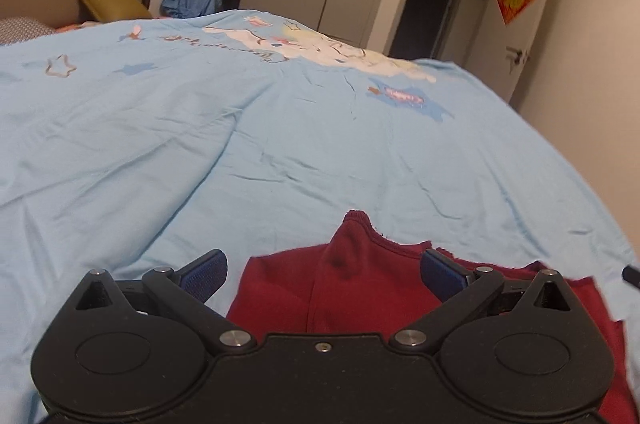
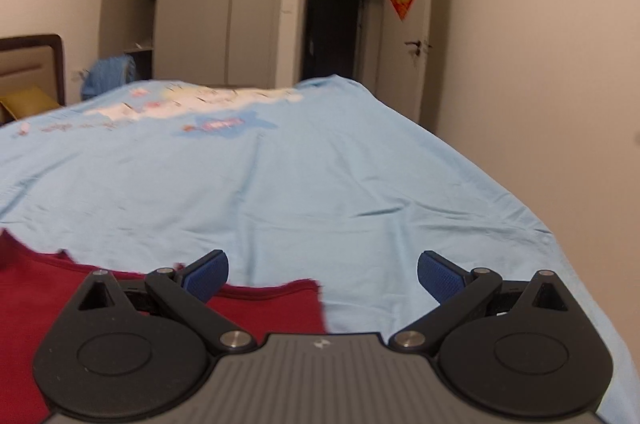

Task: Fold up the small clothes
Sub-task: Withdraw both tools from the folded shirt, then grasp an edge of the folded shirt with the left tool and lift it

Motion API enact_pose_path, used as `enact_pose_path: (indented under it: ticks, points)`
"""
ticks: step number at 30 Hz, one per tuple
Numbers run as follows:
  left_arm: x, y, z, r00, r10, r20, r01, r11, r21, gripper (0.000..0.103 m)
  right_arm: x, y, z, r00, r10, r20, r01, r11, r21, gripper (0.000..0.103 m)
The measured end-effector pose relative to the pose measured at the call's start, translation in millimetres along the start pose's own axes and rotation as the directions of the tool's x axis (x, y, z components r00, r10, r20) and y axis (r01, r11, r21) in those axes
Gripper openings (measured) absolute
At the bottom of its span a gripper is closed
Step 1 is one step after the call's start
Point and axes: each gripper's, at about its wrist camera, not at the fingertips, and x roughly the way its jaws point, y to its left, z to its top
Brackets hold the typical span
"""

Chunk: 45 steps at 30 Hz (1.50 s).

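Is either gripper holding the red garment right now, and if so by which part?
Nothing is held. Left gripper and right gripper are both open above the red garment on the blue bedsheet.

Your left gripper (image 1: 323, 274): matt black plastic body, shiny metal pivot pins, blue pads (image 1: 204, 274) with fine rough grip texture. Right gripper (image 2: 323, 276) same, plus ribbed grey plastic plate. Red garment (image 1: 360, 288): soft matt knit cloth, frayed edge. Bedsheet (image 1: 200, 144): smooth, creased pale-blue cotton-like cloth.
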Motion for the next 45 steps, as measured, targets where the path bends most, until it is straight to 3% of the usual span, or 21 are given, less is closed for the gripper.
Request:
enact_pose_path:
  ticks: [8,14,23,27,38,45]
  points:
    - [-58,27,-38,0.999,0.036,-0.039,-0.039,0.997,-0.069,0.102,-58,64,-45,0.986,0.163,0.019,-0.159,0.978,-0.134,0.103]
    - [-80,37,-64,0.995,0.001,-0.097,-0.01,0.995,-0.1,0.102,-84,104,-69,0.968,0.249,0.013,-0.242,0.951,-0.193,0.103]
    - [-80,35,-100,0.98,-0.07,-0.184,0.038,0.984,-0.172,0.102,-84,118,-85,0.97,0.241,-0.026,-0.241,0.949,-0.203,0.103]
    - [-79,36,-106,0.978,-0.083,-0.19,0.043,0.977,-0.209,0.102,-75,120,-100,0.971,0.225,-0.081,-0.237,0.949,-0.208,0.103]
    - [-80,31,-111,0.971,-0.133,-0.198,0.084,0.968,-0.235,0.102,-73,116,-127,0.973,0.233,0.012,-0.228,0.963,-0.144,0.103]
    - [-76,28,-116,0.959,-0.21,-0.191,0.147,0.943,-0.298,0.102,-74,116,-131,0.973,0.231,0.029,-0.224,0.964,-0.145,0.103]
